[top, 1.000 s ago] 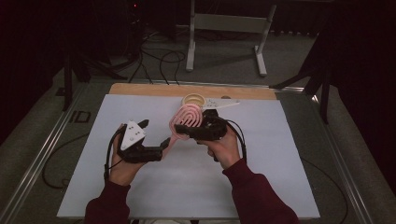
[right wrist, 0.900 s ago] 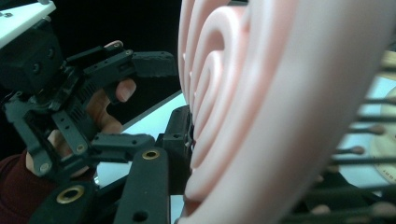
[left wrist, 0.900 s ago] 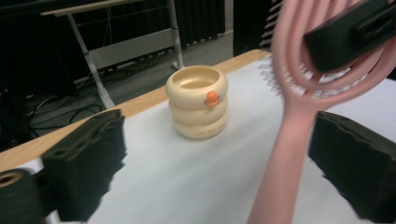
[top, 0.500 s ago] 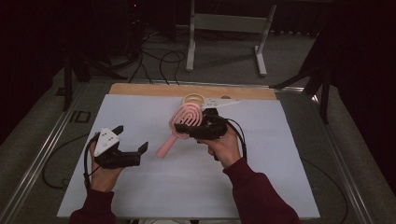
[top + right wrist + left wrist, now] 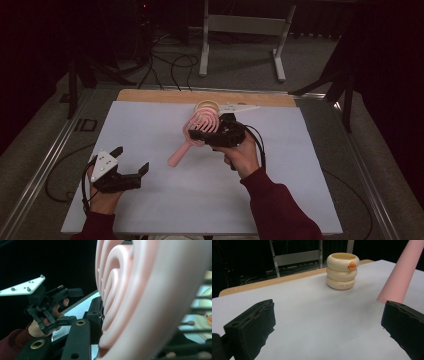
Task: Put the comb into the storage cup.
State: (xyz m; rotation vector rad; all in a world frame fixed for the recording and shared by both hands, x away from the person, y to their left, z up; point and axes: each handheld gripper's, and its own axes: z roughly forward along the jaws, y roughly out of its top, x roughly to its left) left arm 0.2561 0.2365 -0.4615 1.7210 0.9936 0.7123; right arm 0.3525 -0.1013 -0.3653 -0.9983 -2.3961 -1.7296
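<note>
Left tool (image 5: pixel 131 161) hangs wide open and empty near the tabletop's (image 5: pixel 150 210) near-left corner, while the right tool (image 5: pixel 212 134) clamps the smooth pink ribbed slotted spoon (image 5: pixel 194 134) mid-tabletop, beside the cream stacked-ring cup (image 5: pixel 342 271) at the far edge.

Smooth matt pink plastic slotted spoon (image 5: pixel 197 131)

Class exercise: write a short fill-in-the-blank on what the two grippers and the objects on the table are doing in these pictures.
1. The right gripper holds a slotted spatula coloured ____.
2. The left gripper has its jaws ____.
3. The cream holder is made of ____ stacked rings.
4. It bears a small ____ button.

Missing words: pink; open; three; orange
</note>
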